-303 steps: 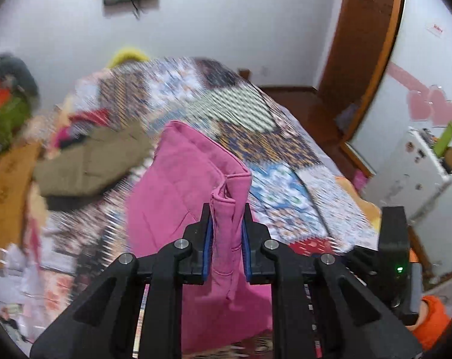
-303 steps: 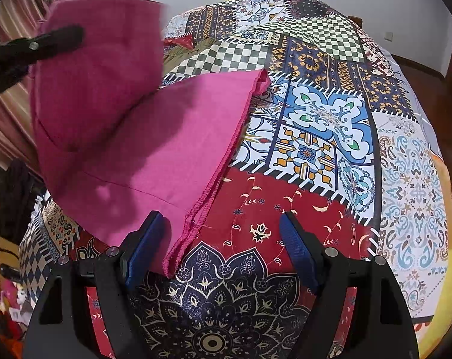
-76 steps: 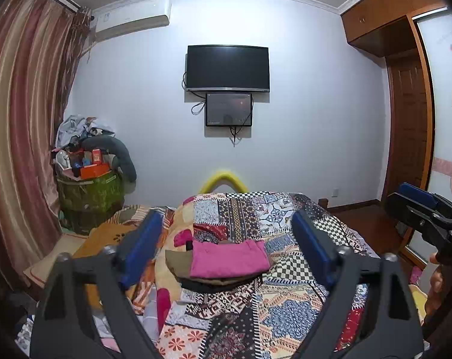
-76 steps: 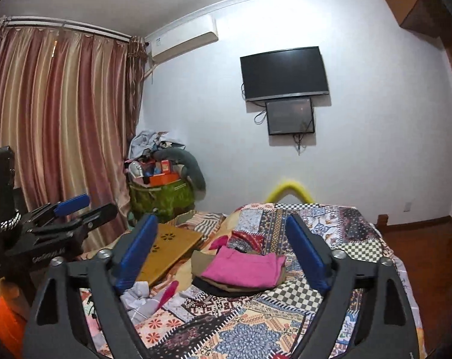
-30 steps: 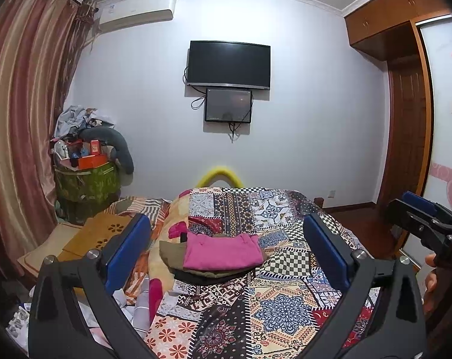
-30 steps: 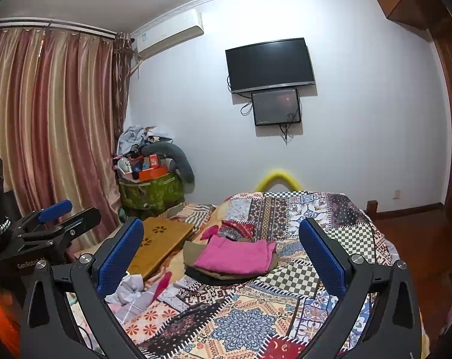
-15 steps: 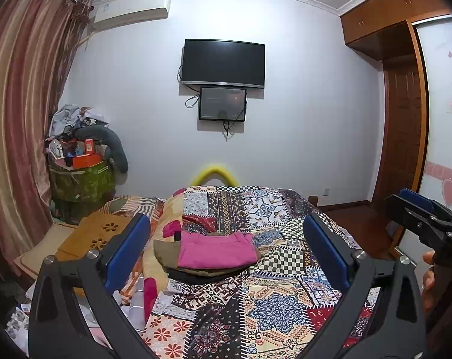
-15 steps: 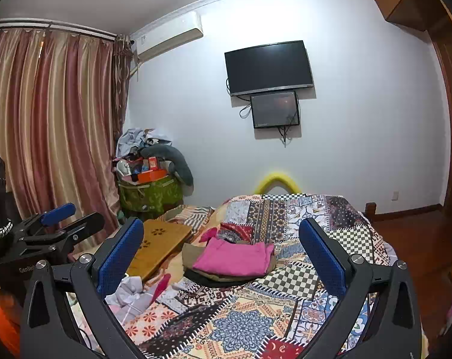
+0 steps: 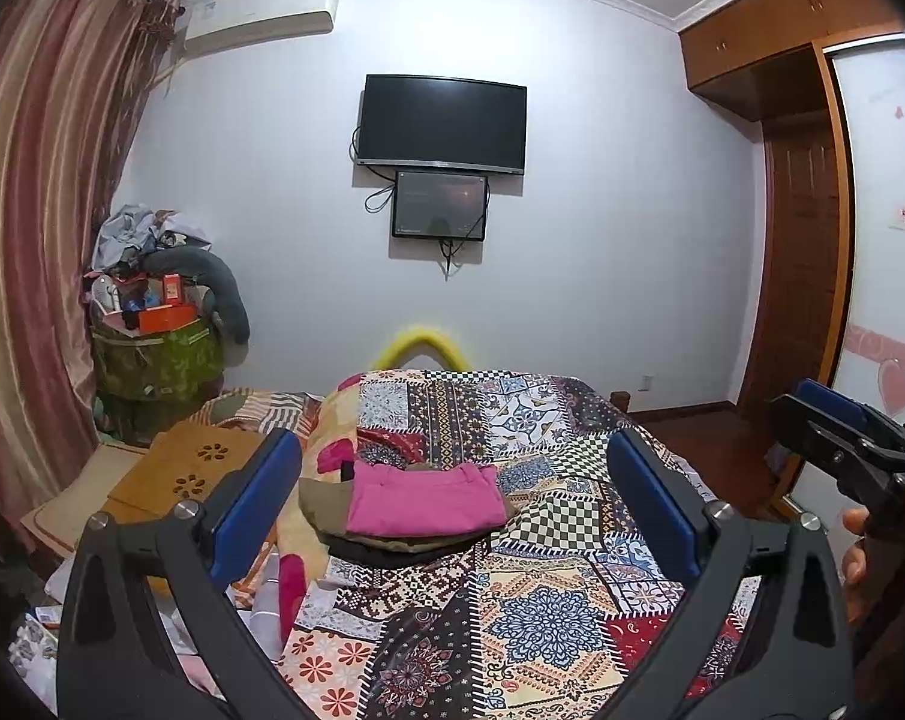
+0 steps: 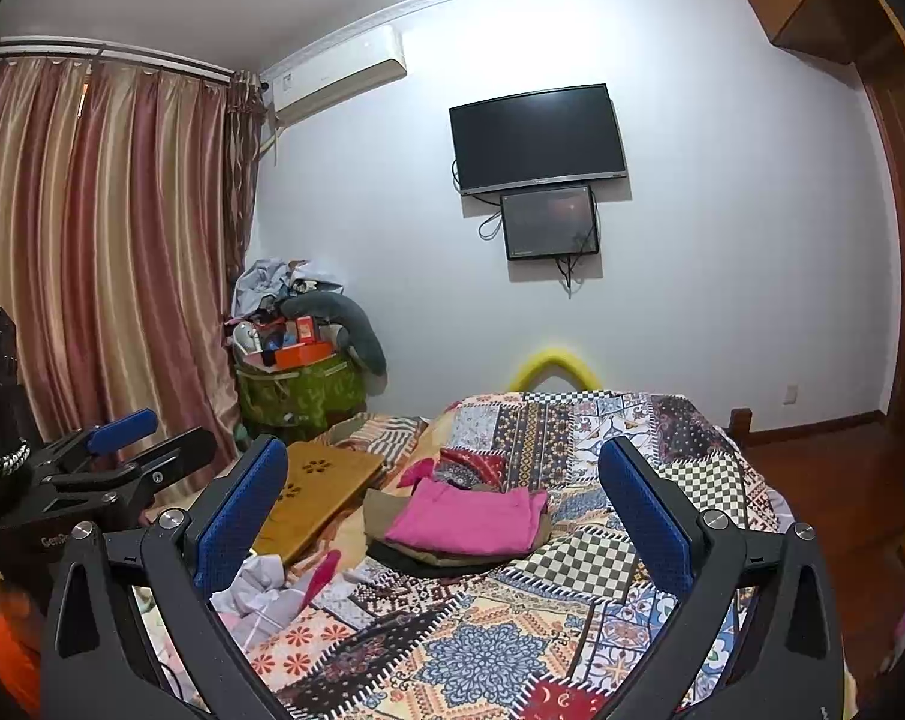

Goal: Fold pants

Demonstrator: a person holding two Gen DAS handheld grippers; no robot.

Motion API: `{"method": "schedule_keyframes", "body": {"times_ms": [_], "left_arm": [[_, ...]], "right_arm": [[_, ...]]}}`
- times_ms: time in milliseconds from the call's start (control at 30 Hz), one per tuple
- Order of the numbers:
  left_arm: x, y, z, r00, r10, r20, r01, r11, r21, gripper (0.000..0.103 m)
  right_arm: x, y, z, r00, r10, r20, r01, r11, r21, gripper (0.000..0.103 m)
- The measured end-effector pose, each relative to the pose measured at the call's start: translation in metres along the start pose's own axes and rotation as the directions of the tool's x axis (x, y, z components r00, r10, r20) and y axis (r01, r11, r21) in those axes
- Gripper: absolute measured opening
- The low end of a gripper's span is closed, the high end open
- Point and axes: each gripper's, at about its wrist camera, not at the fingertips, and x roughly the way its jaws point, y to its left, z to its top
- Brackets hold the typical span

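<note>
The pink pants (image 9: 425,501) lie folded on top of a stack of olive and dark clothes at the far left part of the patchwork bed (image 9: 530,612); they also show in the right wrist view (image 10: 467,516). My left gripper (image 9: 452,510) is wide open and empty, held well back from the bed. My right gripper (image 10: 443,519) is wide open and empty too, likewise far from the pants. The right gripper shows at the right edge of the left wrist view (image 9: 842,432), and the left gripper at the left edge of the right wrist view (image 10: 122,450).
A wooden lap desk (image 9: 182,471) lies left of the bed, with loose clothes (image 10: 254,588) beside it. A green bag piled with things (image 9: 152,354) stands by the curtain (image 10: 92,270). A TV (image 9: 440,123) hangs on the far wall. A wooden door (image 9: 803,264) is at right.
Both grippers have drifted only slightly; the view has shifted a little and the pink pants stay folded on the stack.
</note>
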Motion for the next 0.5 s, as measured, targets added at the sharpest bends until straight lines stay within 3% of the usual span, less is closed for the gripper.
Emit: {"method": "schedule_keyframes", "body": {"times_ms": [500], "left_arm": [[0.0052, 0.0012, -0.0036, 0.999, -0.01, -0.033, 0.01, 1.0, 0.003, 0.103]], "right_arm": [[0.0041, -0.0019, -0.0029, 1.0, 0.003, -0.015, -0.003, 1.0, 0.0, 0.103]]}}
